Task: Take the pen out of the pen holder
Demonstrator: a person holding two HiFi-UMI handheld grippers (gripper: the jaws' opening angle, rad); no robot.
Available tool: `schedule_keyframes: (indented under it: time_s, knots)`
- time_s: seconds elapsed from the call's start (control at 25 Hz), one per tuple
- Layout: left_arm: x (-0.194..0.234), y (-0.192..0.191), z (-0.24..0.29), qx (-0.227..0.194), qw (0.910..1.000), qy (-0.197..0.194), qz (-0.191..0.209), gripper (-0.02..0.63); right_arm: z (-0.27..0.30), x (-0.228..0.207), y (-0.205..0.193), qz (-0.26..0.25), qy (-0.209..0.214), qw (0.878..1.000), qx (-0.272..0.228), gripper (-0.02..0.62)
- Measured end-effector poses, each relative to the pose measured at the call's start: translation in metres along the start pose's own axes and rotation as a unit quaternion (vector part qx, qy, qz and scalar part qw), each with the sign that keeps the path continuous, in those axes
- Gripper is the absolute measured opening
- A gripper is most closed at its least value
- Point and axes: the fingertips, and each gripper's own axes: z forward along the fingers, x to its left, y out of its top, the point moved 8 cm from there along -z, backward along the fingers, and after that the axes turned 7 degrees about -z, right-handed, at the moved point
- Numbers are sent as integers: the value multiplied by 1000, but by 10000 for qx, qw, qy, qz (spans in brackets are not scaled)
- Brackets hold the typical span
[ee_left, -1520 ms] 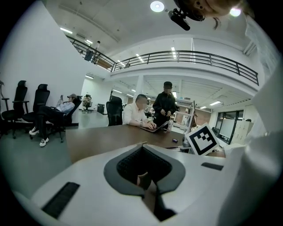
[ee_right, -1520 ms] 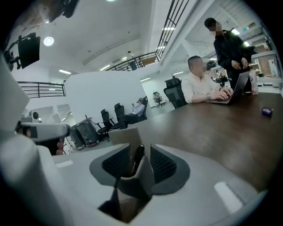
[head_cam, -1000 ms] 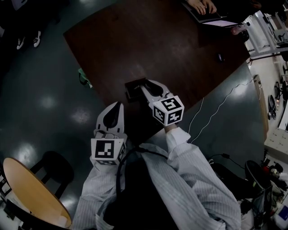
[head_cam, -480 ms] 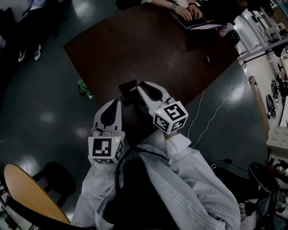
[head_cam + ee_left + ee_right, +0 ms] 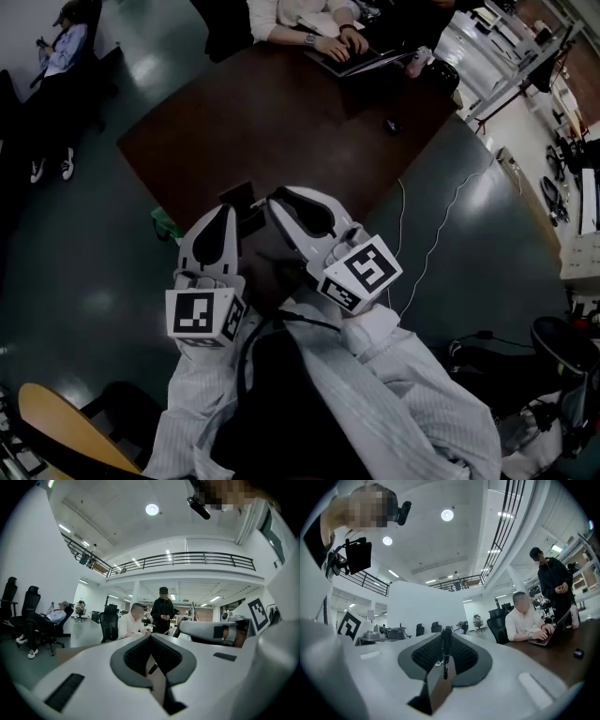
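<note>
Over the table (image 5: pixel 281 112), the light, stiff pen (image 5: pixel 446 648) is pinched mid-barrel by the right gripper (image 5: pixel 277 199); the pen holder (image 5: pixel 236 195), at nine o'clock, by the left gripper (image 5: pixel 223 214).

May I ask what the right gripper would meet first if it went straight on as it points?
The way looks free: the right gripper, jaws just closed on the pen, aims toward distant office chairs, though depth is unclear.

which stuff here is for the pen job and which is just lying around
Job:
pen
pen holder
right tool, gripping the pen

Lying about:
laptop
small dark object on the table
green scrap on the floor
</note>
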Motion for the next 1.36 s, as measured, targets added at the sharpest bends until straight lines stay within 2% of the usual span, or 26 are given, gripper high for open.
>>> schedule_keyframes:
  time_s: [0.2,0.6,1.36]
  knots:
    - [-15,4,-4,-38,9999,-105,73,5,-14,7,6,-176,-45,9998,-28,63]
    - [-20,4,-17,-29,9999,-59,77,5,-20,14,-3,-70,31,9999,109,60]
    - [-24,-4,-29,-84,9999,-81,-81,5,-29,20,-6,93,57,9999,51,60]
